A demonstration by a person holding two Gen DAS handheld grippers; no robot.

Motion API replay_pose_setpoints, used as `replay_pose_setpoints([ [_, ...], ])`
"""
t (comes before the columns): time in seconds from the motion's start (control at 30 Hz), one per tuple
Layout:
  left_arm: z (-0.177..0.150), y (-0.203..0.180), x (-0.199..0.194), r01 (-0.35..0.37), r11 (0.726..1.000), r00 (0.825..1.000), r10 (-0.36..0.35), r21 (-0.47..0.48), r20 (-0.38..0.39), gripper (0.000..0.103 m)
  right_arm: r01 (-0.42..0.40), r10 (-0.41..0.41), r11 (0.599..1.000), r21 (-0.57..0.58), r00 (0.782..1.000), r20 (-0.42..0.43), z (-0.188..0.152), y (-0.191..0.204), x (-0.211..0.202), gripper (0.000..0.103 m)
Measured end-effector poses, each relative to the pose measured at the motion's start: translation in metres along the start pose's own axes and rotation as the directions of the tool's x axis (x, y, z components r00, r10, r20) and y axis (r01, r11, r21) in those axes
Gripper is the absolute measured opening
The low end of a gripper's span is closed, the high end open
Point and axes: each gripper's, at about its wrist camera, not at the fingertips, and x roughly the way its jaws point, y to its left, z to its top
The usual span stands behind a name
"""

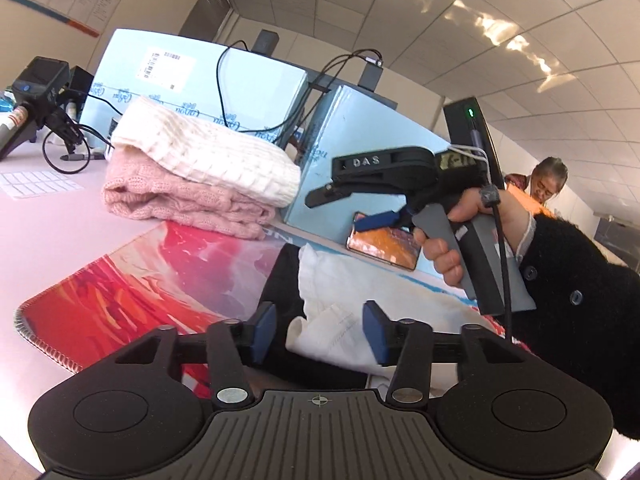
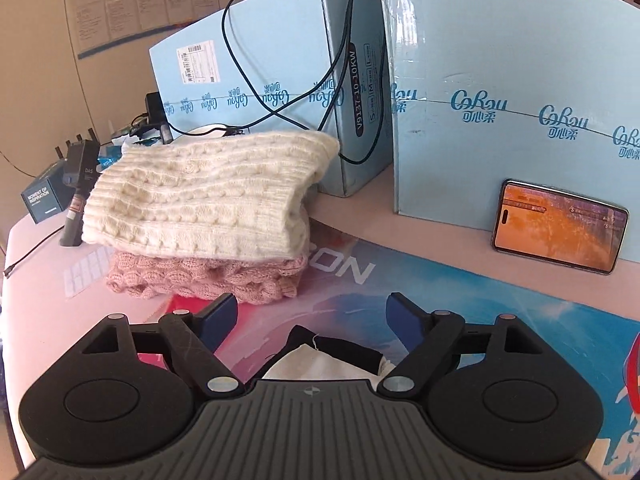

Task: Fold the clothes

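Tabletop [image 2: 400, 216]: pale surface under my red-and-blue printed mat [image 1: 132, 280].
Folded stack: cream cable-knit sweater [image 2: 208, 200] on pink knitted sweater [image 2: 200, 280], far left.
Garment in hand: white cloth with black fabric [image 1: 340, 300], near centre on the mat.
Left claw [image 1: 320, 334]: spread apart, straddling a white fold.
Right claw [image 2: 310, 318]: agape, holding nothing.
Advice: I'd pinch edges evenly and fold flat.

We hold two matching black grippers: our left gripper [image 1: 320, 332] and our right gripper [image 2: 310, 320] both have blue pads, silver pivot screws, ribbed housings and a small crosshair mark. From the left view, our right gripper shows "DAS" in raised letters, a grey handle, a black cable (plus a thin white wire). Our right hand [image 1: 460, 240] is bare-skinned, its sleeve fuzzy black with dark buttons.
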Motion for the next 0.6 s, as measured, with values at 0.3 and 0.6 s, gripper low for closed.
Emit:
replay_pose_setpoints([
  [0.3,-0.006,-0.014,0.020,-0.156,0.974,0.980,0.172,0.163,-0.095,0.082,-0.021,0.026,0.994,0.106,0.998,-0.051,-0.043,-0.037,-0.016,0.085],
  [0.6,-0.001,-0.002,-0.004,-0.021,0.998,0.987,0.012,-0.055,-0.160,0.094,-0.065,0.050,0.975,0.212,0.996,0.075,-0.073,-0.066,-0.069,0.089],
])
